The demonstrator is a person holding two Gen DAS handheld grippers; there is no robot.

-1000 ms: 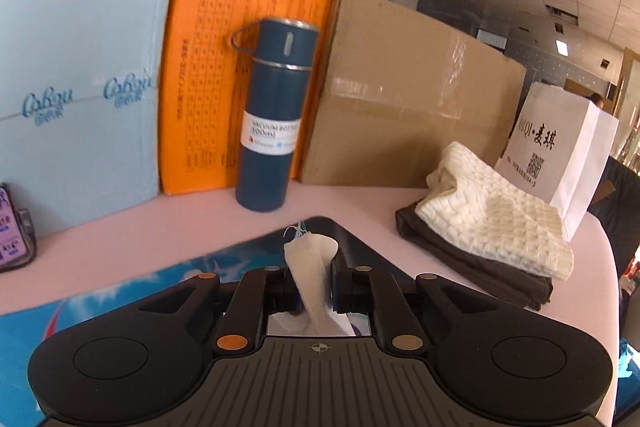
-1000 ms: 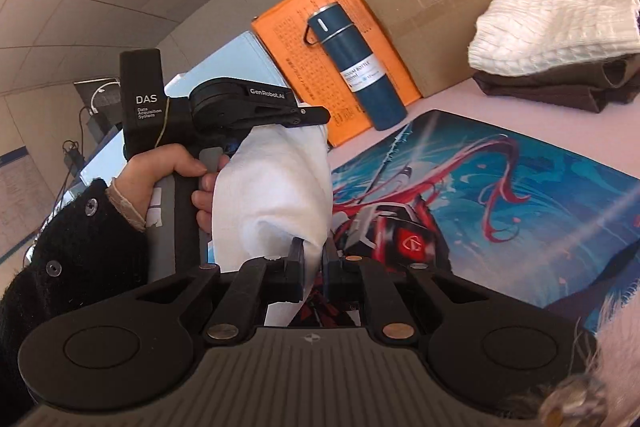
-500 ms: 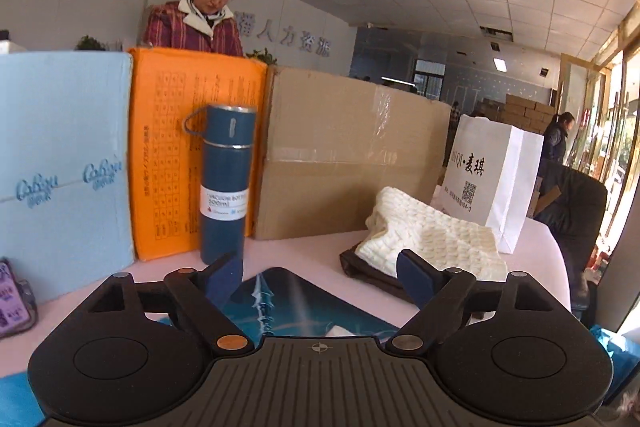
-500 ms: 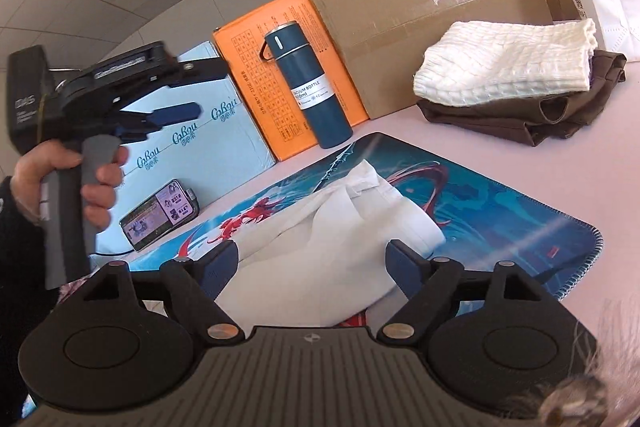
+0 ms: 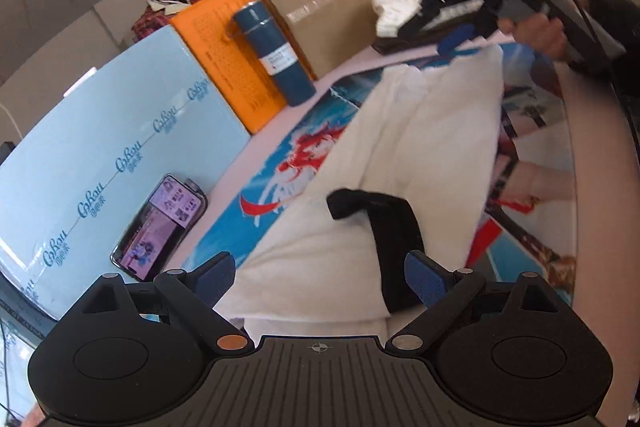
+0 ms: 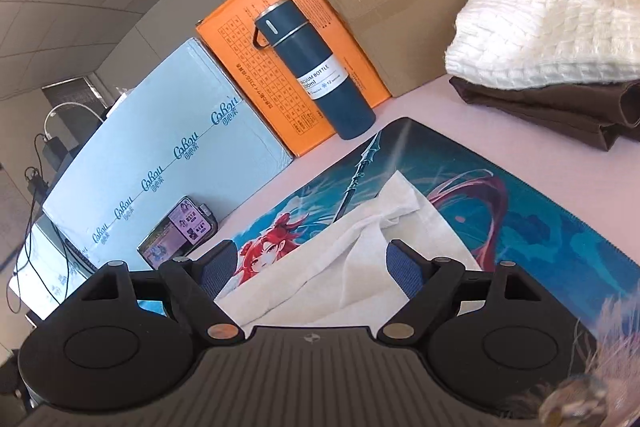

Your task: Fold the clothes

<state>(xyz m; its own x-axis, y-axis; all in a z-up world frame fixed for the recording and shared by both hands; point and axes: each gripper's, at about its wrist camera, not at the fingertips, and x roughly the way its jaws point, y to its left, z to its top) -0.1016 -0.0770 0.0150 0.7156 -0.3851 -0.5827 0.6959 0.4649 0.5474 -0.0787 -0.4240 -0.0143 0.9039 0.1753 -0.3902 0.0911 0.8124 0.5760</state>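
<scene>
Lying along the printed mat (image 5: 280, 183) in the middle of the tabletop (image 6: 500, 135), the white garment (image 5: 420, 155) is doubled lengthwise, with a dark patch (image 5: 384, 223) at its near end, perhaps a collar or trim. Both tools hang over it with fingers spread and nothing between them: the left tool (image 5: 320, 279) above the near end, the right tool (image 6: 308, 267) above the loose, creased far corner. That placing, one at each end, would suit pinching both ends for a further fold, or equally having just let go. A folded cream knit (image 6: 552, 31) sits on a brown garment (image 6: 560, 111) at the tabletop's far right corner, seemingly the finished pile, kept off the mat.
</scene>
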